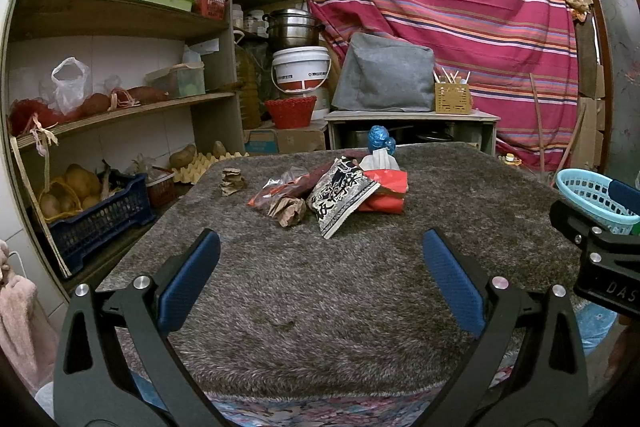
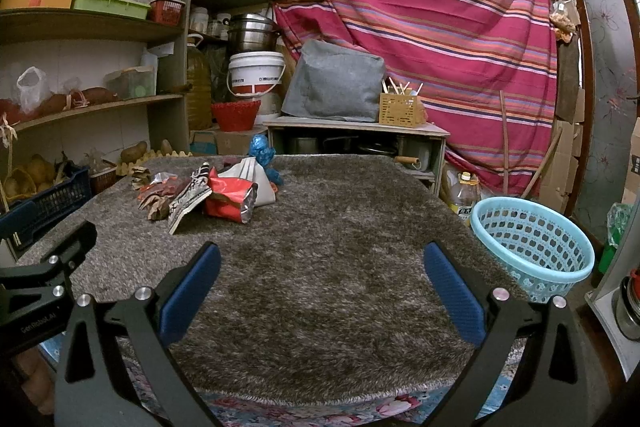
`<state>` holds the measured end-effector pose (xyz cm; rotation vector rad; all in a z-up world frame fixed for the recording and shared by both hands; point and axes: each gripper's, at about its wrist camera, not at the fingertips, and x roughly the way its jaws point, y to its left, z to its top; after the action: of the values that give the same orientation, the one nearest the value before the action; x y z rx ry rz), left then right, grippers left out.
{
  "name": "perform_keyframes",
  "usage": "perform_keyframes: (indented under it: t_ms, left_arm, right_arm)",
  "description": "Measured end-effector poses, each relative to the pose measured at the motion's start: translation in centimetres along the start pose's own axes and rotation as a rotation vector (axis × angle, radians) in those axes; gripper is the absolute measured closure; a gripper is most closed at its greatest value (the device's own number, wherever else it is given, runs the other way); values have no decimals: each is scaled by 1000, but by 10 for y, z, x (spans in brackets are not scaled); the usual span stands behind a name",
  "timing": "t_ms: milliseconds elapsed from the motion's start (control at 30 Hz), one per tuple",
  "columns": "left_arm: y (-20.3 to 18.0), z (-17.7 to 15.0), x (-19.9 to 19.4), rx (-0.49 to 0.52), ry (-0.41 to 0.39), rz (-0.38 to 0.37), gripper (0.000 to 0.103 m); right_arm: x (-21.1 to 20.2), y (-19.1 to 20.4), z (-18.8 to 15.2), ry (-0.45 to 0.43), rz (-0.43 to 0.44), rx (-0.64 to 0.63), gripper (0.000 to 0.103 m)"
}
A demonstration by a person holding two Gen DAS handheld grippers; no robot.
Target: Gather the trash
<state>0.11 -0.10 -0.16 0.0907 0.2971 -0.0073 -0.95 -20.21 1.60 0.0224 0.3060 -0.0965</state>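
A heap of trash lies at the far middle of the shaggy grey table cover (image 1: 320, 287): a black-and-white wrapper (image 1: 340, 197), a red foil bag (image 1: 386, 195), crumpled brown paper (image 1: 290, 211), a red clear-plastic packet (image 1: 280, 189), a blue crumpled bag (image 1: 378, 139) and a small brown scrap (image 1: 232, 181). My left gripper (image 1: 320, 281) hovers open over the near part of the table, well short of the heap. My right gripper (image 2: 322, 287) is open too, with the heap (image 2: 230, 197) far to its left. A light blue basket (image 2: 532, 243) stands beside the table's right edge.
Shelves with boxes, bags and potatoes (image 1: 120, 99) line the left side, with a dark blue crate (image 1: 100, 223) below. Behind the table stand a low cabinet (image 1: 412, 125), a white bucket (image 1: 302, 69) and a striped red cloth (image 1: 460, 7). An oil bottle (image 2: 466, 195) stands on the floor.
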Motion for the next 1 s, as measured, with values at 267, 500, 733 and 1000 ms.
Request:
perform_keyframes:
  t_ms: [267,500,733,1000]
  left_arm:
    - [0,0,0,0,-1,0,5]
    - [0,0,0,-1,1,-1,5]
    - [-1,0,1,0,0,-1,5]
    - [-1,0,1,-2,1,-1,5]
  right_arm:
    - [-1,0,0,1,1,-1,4]
    - [0,0,-1,3,1,-1,4]
    - [0,0,0,4,0,-1,4]
    - [3,0,-4,3,-1,-1,4]
